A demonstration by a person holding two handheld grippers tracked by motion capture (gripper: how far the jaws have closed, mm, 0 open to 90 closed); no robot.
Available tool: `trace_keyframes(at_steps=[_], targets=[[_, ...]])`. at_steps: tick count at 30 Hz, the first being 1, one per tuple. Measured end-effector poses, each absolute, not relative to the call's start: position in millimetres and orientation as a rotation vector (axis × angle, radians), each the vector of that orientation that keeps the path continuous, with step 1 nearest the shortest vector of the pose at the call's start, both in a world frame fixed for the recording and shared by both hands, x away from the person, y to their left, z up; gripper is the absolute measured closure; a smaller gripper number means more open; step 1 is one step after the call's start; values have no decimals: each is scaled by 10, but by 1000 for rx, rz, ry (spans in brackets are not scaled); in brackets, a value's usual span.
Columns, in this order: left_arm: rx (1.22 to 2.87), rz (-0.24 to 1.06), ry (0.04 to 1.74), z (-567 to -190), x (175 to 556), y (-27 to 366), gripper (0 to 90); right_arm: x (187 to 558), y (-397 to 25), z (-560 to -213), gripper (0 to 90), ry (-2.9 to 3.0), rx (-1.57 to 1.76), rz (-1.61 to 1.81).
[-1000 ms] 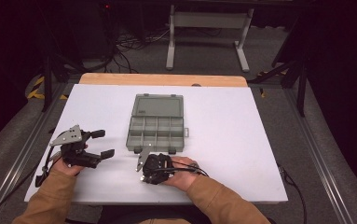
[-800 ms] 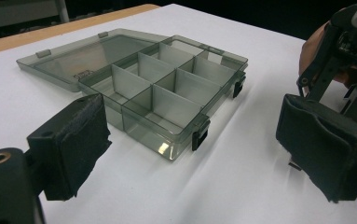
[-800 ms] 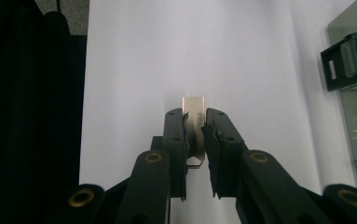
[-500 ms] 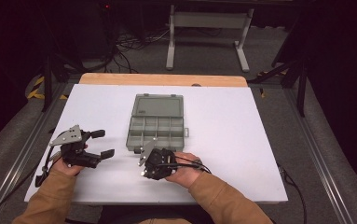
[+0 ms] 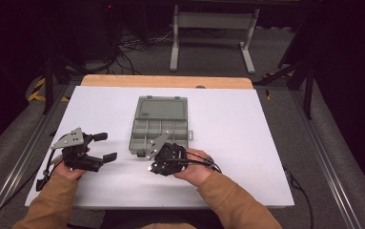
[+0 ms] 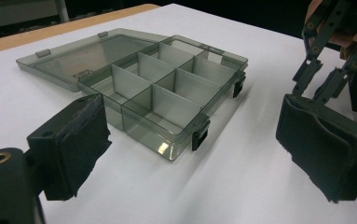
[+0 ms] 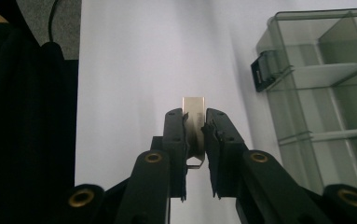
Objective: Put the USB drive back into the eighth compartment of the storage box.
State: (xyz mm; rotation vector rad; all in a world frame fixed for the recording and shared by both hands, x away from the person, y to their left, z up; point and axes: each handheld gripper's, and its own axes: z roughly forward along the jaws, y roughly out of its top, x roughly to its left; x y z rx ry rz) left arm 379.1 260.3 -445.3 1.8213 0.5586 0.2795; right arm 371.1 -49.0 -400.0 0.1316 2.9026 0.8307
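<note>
A smoky clear compartment box (image 5: 162, 128) lies open mid-table, its lid flat on the far side and its cells empty. My right gripper (image 5: 150, 167) sits just in front of the box's near edge, shut on a small flat metal strip (image 7: 194, 112) that sticks out past the pads. In the right gripper view the box (image 7: 325, 93) and a black latch (image 7: 264, 70) lie to the right of the jaws. My left gripper (image 5: 105, 147) rests on the table left of the box, open and holding nothing. The left gripper view faces the box (image 6: 167, 88) between the wide-apart pads (image 6: 69, 144).
The white table top (image 5: 247, 143) has free room to the right and at the far left. A wooden strip (image 5: 166, 81) runs along its far edge. Cables trail from both grippers toward the near edge. A metal stand (image 5: 208, 28) and dark floor lie beyond.
My right gripper has shifted a little toward the box's near edge and turned slightly, still holding the strip. The left gripper has stayed put.
</note>
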Motion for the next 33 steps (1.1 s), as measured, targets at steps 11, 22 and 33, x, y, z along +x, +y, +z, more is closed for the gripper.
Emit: trace_keyframes(at_steps=[11, 22, 33], targets=[[1822, 281, 558, -4453, 3790, 2602, 100, 3817, -650, -3840, 790, 2849, 197, 873], [1823, 281, 558, -4454, 3791, 2603, 100, 3942, -791, -3776, 790, 2809, 276, 893], [1823, 281, 559, -4455, 3790, 2603, 100, 4078, -891, -3775, 790, 2786, 350, 906]])
